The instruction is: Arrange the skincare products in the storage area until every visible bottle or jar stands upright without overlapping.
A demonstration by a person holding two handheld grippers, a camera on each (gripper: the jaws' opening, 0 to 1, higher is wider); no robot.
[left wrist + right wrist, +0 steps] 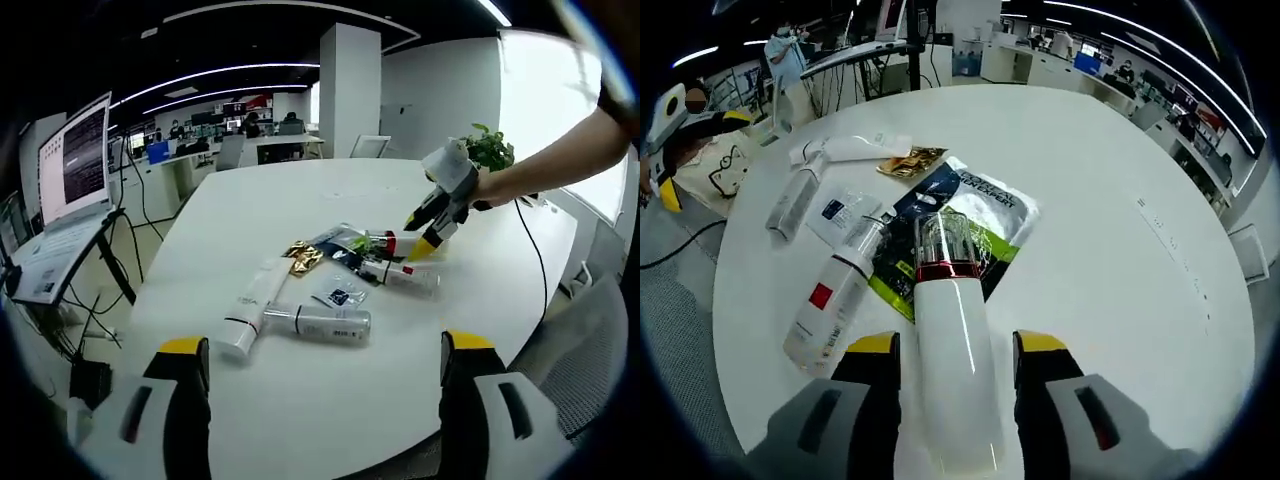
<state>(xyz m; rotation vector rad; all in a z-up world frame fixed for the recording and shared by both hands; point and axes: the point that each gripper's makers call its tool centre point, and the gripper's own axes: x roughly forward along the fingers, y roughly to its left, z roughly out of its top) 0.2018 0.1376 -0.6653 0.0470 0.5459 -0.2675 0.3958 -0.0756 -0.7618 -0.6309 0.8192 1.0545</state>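
An open-plan office with strip lights overhead, and in the middle of it a big round white table [300, 400] where the skincare things lie in a loose heap. Nearest the right gripper [956, 345] is a white bottle with a clear cap and red collar [950, 320], lying flat on the table and running straight between the yellow-tipped jaws; the jaws sit close along both its sides, though I cannot tell whether they actually press it. Just beside it lies a white bottle with a red label [830, 305], also on its side, overlapping the dark-and-green sachets [960, 215]. Beyond are a gold packet [910, 160], a small flat sachet [843, 212], a slim grey bottle [795, 200] and a white tube [855, 148], all lying down.

From the left gripper view the same heap sits mid-table, with the white tube [250, 305] and grey bottle [320, 322] closest. There the right gripper [435, 225] comes in from the right on an outstretched arm [550, 160], angled down at the far bottles. The left gripper [325, 365] hangs back over bare table, jaws wide apart, holding nothing. A laptop [70, 170] on a stand is off to that side, and a potted plant [490, 148] is behind the arm.
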